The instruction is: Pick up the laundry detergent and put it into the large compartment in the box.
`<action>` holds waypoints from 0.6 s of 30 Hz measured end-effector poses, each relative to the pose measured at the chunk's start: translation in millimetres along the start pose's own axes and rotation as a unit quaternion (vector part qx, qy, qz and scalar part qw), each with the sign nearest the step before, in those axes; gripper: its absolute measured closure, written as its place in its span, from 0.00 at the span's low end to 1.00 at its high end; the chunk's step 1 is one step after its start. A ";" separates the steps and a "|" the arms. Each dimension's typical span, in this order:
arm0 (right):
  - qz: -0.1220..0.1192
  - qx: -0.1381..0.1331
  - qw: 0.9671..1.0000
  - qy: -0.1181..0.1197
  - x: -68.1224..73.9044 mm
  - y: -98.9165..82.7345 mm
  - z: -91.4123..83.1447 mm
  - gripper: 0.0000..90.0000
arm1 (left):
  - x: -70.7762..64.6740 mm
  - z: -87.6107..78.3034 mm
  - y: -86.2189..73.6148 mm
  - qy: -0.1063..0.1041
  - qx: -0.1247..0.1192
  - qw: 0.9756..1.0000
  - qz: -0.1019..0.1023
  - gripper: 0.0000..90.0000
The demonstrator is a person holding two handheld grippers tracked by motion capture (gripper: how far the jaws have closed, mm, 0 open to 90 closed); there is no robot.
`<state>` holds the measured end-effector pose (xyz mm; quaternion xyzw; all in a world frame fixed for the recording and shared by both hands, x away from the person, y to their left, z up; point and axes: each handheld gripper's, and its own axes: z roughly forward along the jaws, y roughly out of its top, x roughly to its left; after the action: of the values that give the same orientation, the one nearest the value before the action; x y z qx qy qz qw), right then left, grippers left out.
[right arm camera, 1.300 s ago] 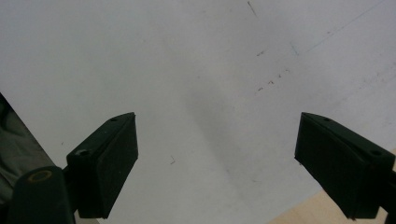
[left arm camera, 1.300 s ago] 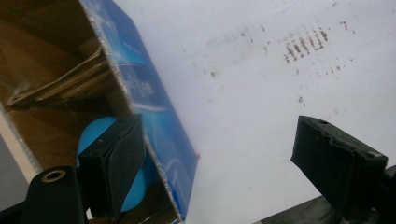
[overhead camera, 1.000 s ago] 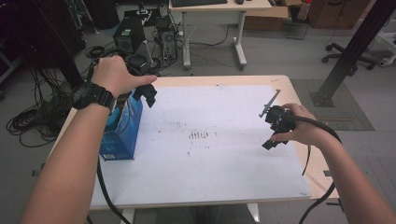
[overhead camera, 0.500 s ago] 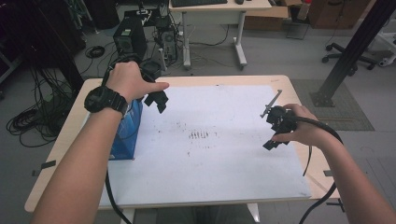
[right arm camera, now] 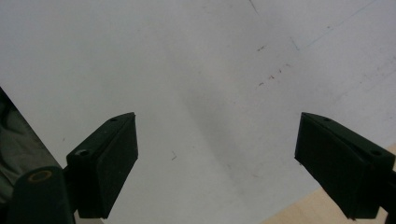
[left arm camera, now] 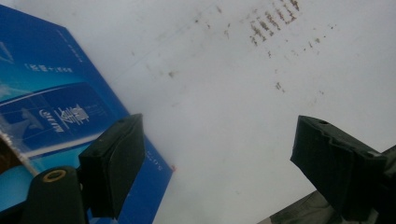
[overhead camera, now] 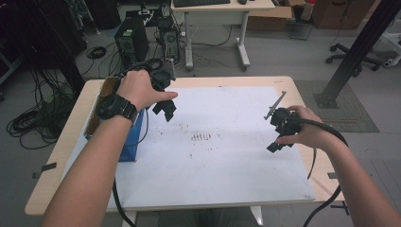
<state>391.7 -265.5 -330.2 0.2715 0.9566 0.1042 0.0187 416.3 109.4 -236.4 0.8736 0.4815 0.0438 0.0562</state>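
Left gripper has dropped beside the blue box — jaws wide, empty, seemingly lining up. Right gripper waits wide open, clear.

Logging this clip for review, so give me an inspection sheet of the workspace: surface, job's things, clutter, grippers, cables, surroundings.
Surface: wooden table under a white sheet with brown specks.
Job's things: open blue box at the table's left edge, contents not visible.
Clutter: nothing seen.
Grippers: left gripper open beside the box, nothing between its fingers; right gripper open over the sheet, empty.
Cables: one trails from each gripper; more coil on the floor.
Surroundings: computer tower, desk, office chair.
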 end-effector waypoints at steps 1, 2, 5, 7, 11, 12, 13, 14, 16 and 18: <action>0.000 0.000 1.000 -0.001 0.1 -0.2 0.1 0.15 | -0.3 1.5 -0.1 0.001 0.000 1.000 0.000 0.20; -0.001 -0.001 1.000 0.000 0.0 -0.4 0.3 0.15 | -0.6 3.2 -0.2 0.000 0.002 1.000 0.001 0.20; -0.001 0.000 1.000 0.000 0.0 -0.9 0.7 0.15 | -1.5 8.0 -0.6 -0.003 0.002 1.000 0.002 0.20; 0.000 0.000 1.000 0.000 0.0 -1.1 0.9 0.15 | -2.1 10.7 -0.7 0.001 0.005 1.000 0.006 0.20; 0.002 0.000 1.000 0.000 0.2 -0.9 0.9 0.15 | -4.5 15.3 -1.6 -0.004 0.006 1.000 0.008 0.20; 0.001 0.000 1.000 0.000 0.1 -0.8 1.1 0.15 | -5.0 16.3 -1.8 -0.003 0.007 1.000 0.008 0.20; 0.000 0.000 1.000 0.000 0.3 -0.6 1.1 0.15 | -5.2 17.2 -1.9 -0.004 0.008 1.000 0.010 0.20; 0.000 0.000 1.000 0.000 0.5 -0.3 1.1 0.15 | -5.7 17.9 -2.2 -0.004 0.009 1.000 0.011 0.20; -0.001 0.002 1.000 -0.001 0.9 0.1 1.0 0.15 | -6.5 19.2 -2.4 -0.005 0.009 1.000 0.011 0.20; -0.001 0.002 1.000 0.000 1.3 0.6 1.3 0.15 | -6.9 20.5 -2.3 -0.005 0.011 1.000 0.013 0.20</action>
<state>391.1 -264.1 -331.3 0.2710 0.9570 0.1018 0.0185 413.4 103.7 -257.2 0.8805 0.4702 0.0349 0.0484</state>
